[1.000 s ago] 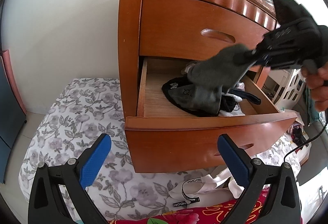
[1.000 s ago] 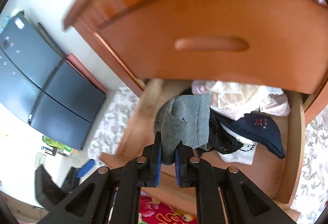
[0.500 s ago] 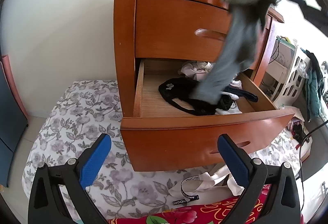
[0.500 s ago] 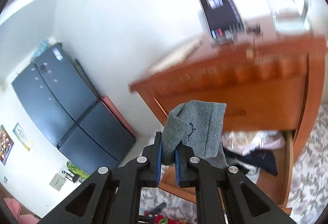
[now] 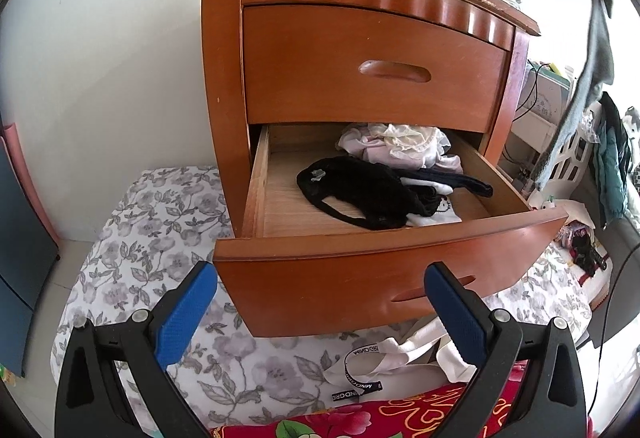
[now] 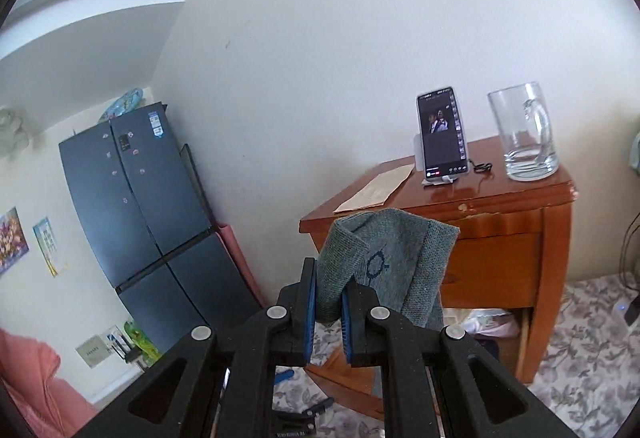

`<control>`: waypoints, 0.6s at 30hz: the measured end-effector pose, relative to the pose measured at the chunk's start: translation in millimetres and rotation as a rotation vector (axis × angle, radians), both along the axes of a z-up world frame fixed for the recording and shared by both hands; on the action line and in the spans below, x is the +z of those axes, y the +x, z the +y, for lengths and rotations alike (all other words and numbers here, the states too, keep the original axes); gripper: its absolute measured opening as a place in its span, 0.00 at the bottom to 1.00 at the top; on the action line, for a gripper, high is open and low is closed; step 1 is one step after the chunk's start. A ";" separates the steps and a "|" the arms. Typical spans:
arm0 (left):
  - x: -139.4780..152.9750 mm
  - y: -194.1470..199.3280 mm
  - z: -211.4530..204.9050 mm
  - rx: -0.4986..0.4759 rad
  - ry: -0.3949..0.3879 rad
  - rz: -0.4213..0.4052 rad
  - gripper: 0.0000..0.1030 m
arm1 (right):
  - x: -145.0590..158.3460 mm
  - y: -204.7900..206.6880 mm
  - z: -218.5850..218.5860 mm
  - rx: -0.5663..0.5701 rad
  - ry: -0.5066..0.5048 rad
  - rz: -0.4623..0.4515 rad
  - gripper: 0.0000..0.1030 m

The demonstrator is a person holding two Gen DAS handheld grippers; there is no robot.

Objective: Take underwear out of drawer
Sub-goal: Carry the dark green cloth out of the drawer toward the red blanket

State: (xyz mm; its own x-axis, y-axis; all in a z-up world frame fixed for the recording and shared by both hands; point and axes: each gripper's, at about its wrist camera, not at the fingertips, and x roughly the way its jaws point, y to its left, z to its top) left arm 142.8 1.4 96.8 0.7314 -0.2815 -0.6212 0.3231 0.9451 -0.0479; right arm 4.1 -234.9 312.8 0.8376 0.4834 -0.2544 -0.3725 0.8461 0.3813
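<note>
The right gripper pinches a fold of grey knitted underwear between nearly closed jaws, holding it high and clear of the open lower drawer of a wooden nightstand. The left gripper hovers in front of the drawer, jaws wide and empty. Only a small fold is clamped, so the hanging cloth could slip free, or swing against the glass mug and the propped phone on top.

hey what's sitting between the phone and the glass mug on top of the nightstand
In the right wrist view, only a thin dark cord lies on the wood between the phone and the glass mug; the rest is bare nightstand top.
</note>
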 end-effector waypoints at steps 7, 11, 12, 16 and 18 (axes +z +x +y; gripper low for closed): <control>2.8 -5.9 -10.8 -0.019 0.020 -0.003 1.00 | -19.9 -24.6 -6.0 0.027 0.010 0.029 0.11; 4.1 -8.4 -15.1 -0.020 0.027 -0.005 1.00 | -43.5 -27.1 -2.2 0.047 0.007 0.082 0.11; 4.6 -8.9 -15.7 -0.019 0.028 -0.006 1.00 | -49.0 -26.3 -0.9 0.049 0.005 0.102 0.11; 5.2 -9.1 -17.4 -0.013 0.032 -0.007 1.00 | -88.4 -7.9 5.4 0.048 -0.030 0.265 0.12; 4.8 -8.4 -18.1 -0.010 0.030 -0.002 1.00 | -117.2 5.7 8.2 0.027 -0.049 0.369 0.12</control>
State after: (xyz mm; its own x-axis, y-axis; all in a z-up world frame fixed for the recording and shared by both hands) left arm 134.4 -16.7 101.7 0.7301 -0.2697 -0.6278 0.3326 0.9429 -0.0183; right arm 9.9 -226.7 195.7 0.6720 0.4843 -0.5602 -0.2402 0.8582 0.4536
